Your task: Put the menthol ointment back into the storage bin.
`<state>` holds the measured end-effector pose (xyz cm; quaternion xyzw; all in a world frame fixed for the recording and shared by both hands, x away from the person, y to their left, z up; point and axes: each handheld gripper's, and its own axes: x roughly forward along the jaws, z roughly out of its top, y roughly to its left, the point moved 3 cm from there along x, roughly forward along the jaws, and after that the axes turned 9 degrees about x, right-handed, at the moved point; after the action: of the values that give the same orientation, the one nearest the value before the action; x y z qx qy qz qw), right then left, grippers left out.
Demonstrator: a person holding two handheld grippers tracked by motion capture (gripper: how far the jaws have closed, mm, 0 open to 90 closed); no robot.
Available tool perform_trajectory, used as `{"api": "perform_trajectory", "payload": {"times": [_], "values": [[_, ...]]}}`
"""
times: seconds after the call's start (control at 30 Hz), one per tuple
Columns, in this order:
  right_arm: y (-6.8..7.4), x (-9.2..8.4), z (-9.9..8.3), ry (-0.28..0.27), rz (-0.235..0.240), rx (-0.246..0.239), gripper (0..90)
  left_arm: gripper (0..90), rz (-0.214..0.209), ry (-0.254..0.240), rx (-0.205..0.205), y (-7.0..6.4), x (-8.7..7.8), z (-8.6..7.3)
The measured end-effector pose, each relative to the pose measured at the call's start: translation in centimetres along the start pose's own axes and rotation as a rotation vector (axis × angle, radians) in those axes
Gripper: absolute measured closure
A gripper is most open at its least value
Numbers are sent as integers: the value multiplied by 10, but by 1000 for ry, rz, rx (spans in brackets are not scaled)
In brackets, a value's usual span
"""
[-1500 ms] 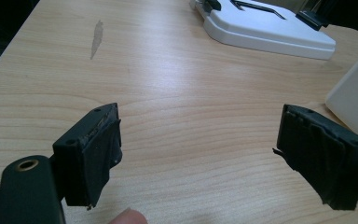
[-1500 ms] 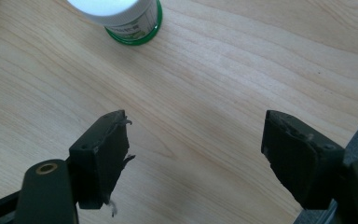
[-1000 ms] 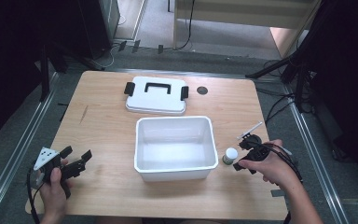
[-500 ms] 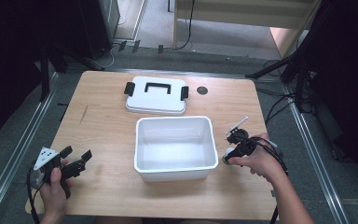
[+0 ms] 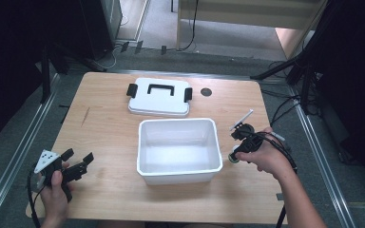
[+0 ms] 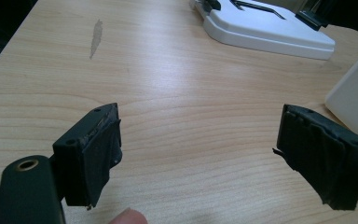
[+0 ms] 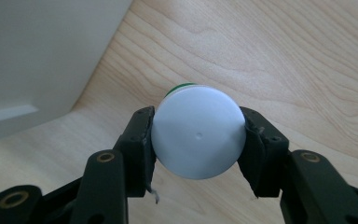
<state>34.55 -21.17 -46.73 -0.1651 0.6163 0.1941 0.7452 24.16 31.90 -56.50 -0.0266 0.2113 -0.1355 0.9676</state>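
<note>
A small bottle [image 7: 196, 137] with a round white cap and a green body sits between the pads of my right gripper [image 7: 196, 126]. The jaws have just been closing and now press on the cap from both sides. In the high view the right gripper [image 5: 235, 154] holds the bottle [image 5: 233, 159] just off the right wall of the empty white bin [image 5: 178, 124]. The bin's white lid [image 5: 159, 97] with black clips lies flat behind it. My left gripper [image 5: 78, 156] rests at the table's front left, its jaws wide apart [image 6: 198, 126] over bare wood.
A small black round spot [image 5: 206, 91] marks the table right of the lid. A grey smear [image 6: 95, 35] shows on the wood at the left. Cables and metal rails run along the floor on both sides of the table.
The bottle stood on the table beside the right gripper; the jaws closed on it and the hand moved left toward the bin, slightly up. The left gripper stayed still.
</note>
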Motion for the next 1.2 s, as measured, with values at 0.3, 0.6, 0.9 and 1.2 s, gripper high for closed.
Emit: {"api": "perform_trajectory", "payload": {"times": [0.3,0.6,0.9,1.2], "values": [[8,-43,9,-19,8,-15,515,147,1,-1,0,0,0,0],[19,-83,24,-51,22,-33,516,147,-1,-1,-3,0,0,0],[41,-98,36,-78,44,-87,517,147,-2,-3,-4,0,0,0],[70,-92,46,-63,88,-158,517,147,-2,-5,-5,1,0,0]]}}
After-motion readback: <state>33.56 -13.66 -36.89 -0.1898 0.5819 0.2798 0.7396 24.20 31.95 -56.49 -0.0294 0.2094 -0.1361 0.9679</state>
